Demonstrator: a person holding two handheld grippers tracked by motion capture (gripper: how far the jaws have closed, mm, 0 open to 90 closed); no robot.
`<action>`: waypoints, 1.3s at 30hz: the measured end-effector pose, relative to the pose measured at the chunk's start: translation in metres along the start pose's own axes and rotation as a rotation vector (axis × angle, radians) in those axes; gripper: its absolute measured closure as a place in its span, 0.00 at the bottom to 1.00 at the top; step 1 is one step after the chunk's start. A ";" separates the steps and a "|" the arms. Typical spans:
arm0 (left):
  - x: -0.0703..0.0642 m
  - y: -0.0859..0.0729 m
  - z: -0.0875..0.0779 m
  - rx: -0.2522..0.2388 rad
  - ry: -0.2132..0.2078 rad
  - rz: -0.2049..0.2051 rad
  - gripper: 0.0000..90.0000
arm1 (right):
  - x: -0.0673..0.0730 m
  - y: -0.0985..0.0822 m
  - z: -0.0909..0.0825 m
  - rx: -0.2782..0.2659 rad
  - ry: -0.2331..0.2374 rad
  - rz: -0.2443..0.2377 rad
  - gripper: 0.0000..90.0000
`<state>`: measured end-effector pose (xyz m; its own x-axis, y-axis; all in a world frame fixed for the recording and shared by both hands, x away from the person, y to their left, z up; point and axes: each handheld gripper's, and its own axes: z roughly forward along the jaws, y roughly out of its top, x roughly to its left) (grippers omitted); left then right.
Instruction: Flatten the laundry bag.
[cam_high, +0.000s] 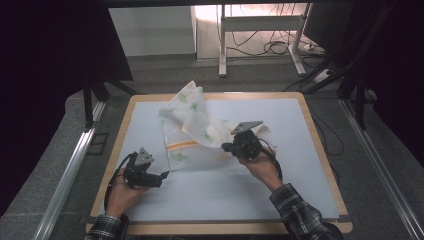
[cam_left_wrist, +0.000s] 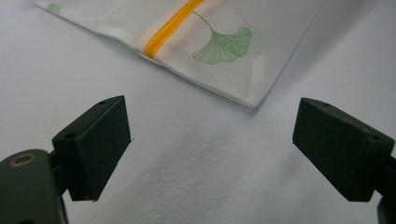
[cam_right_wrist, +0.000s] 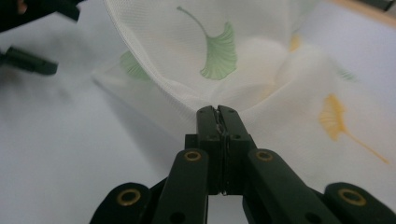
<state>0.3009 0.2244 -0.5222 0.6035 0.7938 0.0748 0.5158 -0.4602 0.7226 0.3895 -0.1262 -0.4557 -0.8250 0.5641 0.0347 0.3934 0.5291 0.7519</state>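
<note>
A white cloth (cam_high: 192, 127) printed with green and yellow ginkgo leaves and an orange stripe lies crumpled on the light blue mat (cam_high: 290, 150). My right gripper (cam_high: 226, 147) is shut on an edge of the cloth (cam_right_wrist: 219, 60), lifting a fold off the mat; the jaws meet at the hem (cam_right_wrist: 218, 111). My left gripper (cam_high: 163, 176) stands open low over the mat, just short of the cloth's near-left corner (cam_left_wrist: 254, 100), with nothing between its jaws. The orange stripe (cam_left_wrist: 170, 28) runs across the cloth ahead of the left gripper (cam_left_wrist: 212, 140).
The mat covers a wooden table (cam_high: 220, 229) with a raised rim. Bare mat lies in front of and to the right of the cloth. Beyond the table stand a white desk frame (cam_high: 260, 30), floor cables (cam_high: 275, 47) and dark stands (cam_high: 95, 95).
</note>
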 end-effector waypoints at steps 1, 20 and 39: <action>0.000 0.000 0.000 0.002 0.000 0.003 0.12 | -0.004 0.004 -0.005 -0.008 -0.016 0.003 0.99; -0.003 0.001 0.003 0.025 0.004 0.032 0.12 | -0.120 0.057 -0.039 -0.072 -0.372 0.176 0.85; -0.001 0.015 0.011 0.012 -0.008 -0.009 0.25 | -0.122 -0.025 -0.044 -0.008 -0.252 0.242 0.62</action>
<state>0.3147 0.2119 -0.5195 0.6031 0.7952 0.0628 0.5285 -0.4573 0.7152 0.4624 -0.2359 -0.4499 -0.5815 0.8120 0.0498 0.5612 0.3561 0.7472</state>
